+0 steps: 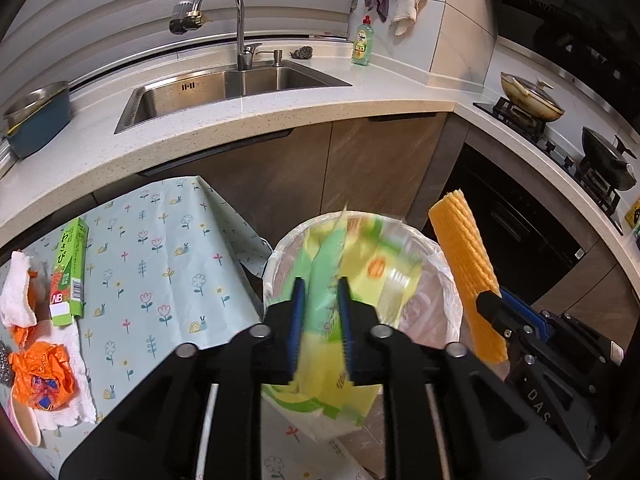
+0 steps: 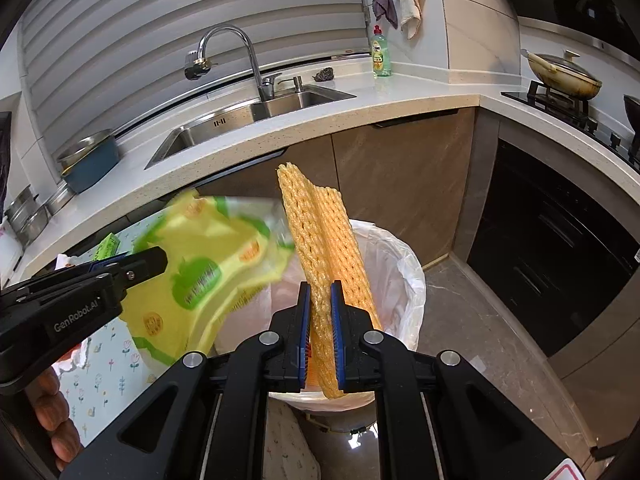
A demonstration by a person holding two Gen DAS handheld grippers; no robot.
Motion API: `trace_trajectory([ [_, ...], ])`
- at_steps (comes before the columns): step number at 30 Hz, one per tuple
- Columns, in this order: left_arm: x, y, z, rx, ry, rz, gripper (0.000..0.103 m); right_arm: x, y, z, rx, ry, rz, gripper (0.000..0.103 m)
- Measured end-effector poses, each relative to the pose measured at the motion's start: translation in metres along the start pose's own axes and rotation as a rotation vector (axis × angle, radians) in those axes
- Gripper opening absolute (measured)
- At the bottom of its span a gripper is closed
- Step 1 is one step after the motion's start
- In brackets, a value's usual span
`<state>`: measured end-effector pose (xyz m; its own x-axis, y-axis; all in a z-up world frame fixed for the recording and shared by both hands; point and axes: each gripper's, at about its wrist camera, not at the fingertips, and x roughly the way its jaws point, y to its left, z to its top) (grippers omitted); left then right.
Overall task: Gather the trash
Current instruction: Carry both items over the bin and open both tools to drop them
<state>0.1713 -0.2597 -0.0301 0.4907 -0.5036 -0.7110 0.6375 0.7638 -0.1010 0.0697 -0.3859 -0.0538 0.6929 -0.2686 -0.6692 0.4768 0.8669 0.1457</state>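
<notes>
Two pieces of trash over the lined bin (image 1: pixel 440 264).
Left gripper (image 1: pixel 320 292), jaws parted, yellow-green wrapper (image 1: pixel 320 320) blurred between; right gripper (image 2: pixel 320 292) clamps orange foam netting (image 2: pixel 320 240).

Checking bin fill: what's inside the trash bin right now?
Only the white liner shows inside the bin. The yellow-green wrapper at the left claw and the orange foam net in the right claw cover the bottom, so contents can't be seen.

"GenRobot.AI" marks the left hand-held gripper (image 2: pixel 162 258); "NB" the green box (image 1: pixel 69 274).
</notes>
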Motion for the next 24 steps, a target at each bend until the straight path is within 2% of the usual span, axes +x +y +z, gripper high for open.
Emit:
trace_trajectory([
  [2,-0.001,0.0,0.001,-0.002,-0.013,0.011,0.038,0.002,-0.001,0.001,-0.001,-0.001,-0.001,0.009],
  [4,-0.003,0.001,0.002,-0.007,-0.029,0.017,0.046,0.004,0.0,0.002,-0.002,-0.001,-0.002,0.009],
  [20,-0.011,0.034,-0.004,-0.058,-0.036,0.088,0.047,0.017,0.019,0.007,-0.029,0.004,0.025,0.013],
  [22,-0.015,0.04,-0.005,-0.07,-0.041,0.097,0.052,0.017,0.022,0.009,-0.032,-0.002,0.022,0.019],
  [24,-0.021,0.045,-0.006,-0.08,-0.052,0.111,0.059,0.015,0.025,0.011,-0.03,-0.019,0.019,0.035],
])
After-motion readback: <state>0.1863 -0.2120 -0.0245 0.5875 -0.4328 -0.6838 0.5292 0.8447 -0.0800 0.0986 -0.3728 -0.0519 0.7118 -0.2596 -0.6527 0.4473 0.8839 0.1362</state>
